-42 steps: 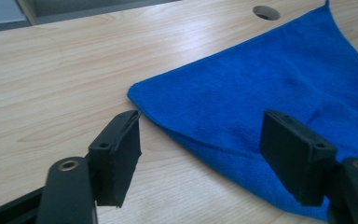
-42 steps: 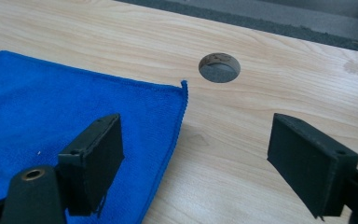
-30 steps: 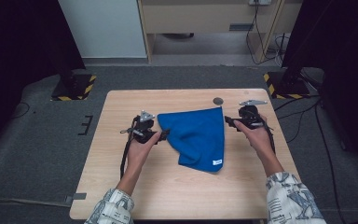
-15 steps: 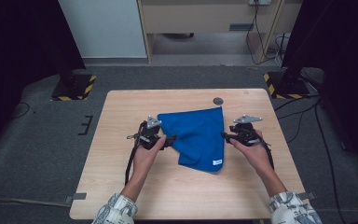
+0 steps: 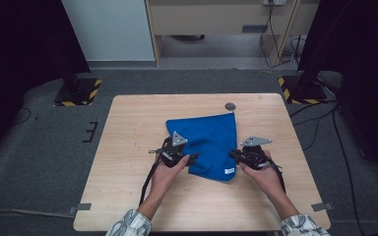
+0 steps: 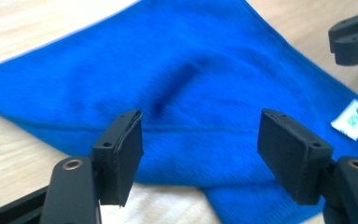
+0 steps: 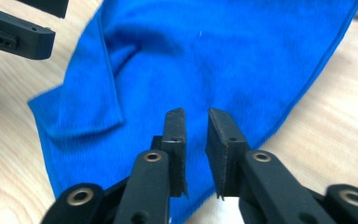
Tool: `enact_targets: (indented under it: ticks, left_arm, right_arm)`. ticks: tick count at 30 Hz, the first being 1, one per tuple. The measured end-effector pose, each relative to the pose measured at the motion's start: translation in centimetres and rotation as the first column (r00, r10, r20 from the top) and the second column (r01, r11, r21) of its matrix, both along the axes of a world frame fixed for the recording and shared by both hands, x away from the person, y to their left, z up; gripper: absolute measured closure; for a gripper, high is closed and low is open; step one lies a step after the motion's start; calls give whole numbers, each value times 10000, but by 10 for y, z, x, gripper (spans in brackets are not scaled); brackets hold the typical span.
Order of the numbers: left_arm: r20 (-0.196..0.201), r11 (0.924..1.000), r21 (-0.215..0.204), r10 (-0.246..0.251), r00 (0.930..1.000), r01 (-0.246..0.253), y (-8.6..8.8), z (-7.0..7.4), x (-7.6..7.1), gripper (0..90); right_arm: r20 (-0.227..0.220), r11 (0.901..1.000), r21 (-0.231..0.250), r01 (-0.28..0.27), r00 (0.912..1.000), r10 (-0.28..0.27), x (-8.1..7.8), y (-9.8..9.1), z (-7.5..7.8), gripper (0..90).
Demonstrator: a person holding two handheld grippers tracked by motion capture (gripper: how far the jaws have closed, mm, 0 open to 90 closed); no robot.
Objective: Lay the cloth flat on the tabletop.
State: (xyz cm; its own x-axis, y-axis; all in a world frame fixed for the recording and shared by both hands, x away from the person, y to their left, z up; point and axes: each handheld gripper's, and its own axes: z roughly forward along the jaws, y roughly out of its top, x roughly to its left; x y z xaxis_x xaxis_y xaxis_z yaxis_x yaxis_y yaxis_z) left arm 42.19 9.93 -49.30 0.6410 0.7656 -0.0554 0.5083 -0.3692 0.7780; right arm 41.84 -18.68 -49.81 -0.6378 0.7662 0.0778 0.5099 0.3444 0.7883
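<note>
Fuzzy blue cloth (image 5: pixel 209 142), folded; left hand-held gripper (image 6: pixel 200 154) wide apart, right (image 7: pixel 196 135) nearly closed, empty.

floor: grey carpet (image 5: pixel 39 147) | furniture: wooden table (image 5: pixel 128 123), wooden cabinet (image 5: pixel 216 19) | sides: dark curtains (image 5: pixel 19 49)

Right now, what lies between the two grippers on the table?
In the high view, the near end of the blue cloth lies between the left gripper and the right gripper, with its white tag near the right one.
</note>
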Motion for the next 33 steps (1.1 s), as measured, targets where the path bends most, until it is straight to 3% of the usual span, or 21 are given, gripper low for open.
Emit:
enact_targets:
  ticks: [5, 9, 13, 19, 21, 24, 26, 31, 33]
  left_arm:
    - [-172, 10000, -44, -55, 9998, 54, -9, -4, -2, 308]
    - [-281, 9989, -451, -142, 9995, 129, -17, -4, -4, 218]
    - [-306, 9976, -413, -561, 9980, 548, -30, -8, -7, 209]
    - [-321, 9953, -42, -966, 9948, 965, -47, -15, -8, 252]
    - [-510, 9940, 231, -1053, 9931, 1065, -48, -22, -6, 276]
    - [-671, 9951, 161, -967, 9931, 980, -44, -28, -4, 349]
    - [-687, 9941, 195, -1051, 9921, 1067, -44, -30, -4, 381]
    - [-663, 9919, 108, -1254, 9899, 1264, -50, -29, -7, 377]
    - [-678, 9918, 251, -1234, 9900, 1254, -53, -32, -8, 364]
  right_arm:
    - [-142, 10000, -58, -24, 9999, 23, -8, -5, -4, 822]
    - [-179, 9999, 80, 152, 9997, -150, -12, -11, -5, 816]
    - [-260, 9989, 195, 427, 9988, -422, -15, -16, -6, 791]
    - [-301, 9989, 73, 456, 9985, -454, -19, -16, -8, 772]
    - [-336, 9992, 64, 400, 9986, -398, -20, -15, -9, 771]
    - [-464, 9995, 129, 289, 9985, -283, -21, -11, -10, 771]
    - [-551, 9999, 115, -92, 9984, 98, -21, -6, -13, 769]
    - [-736, 9986, -269, -456, 9963, 435, -22, 4, -19, 755]
    - [-817, 9977, -425, -534, 9954, 498, -22, 6, -22, 750]
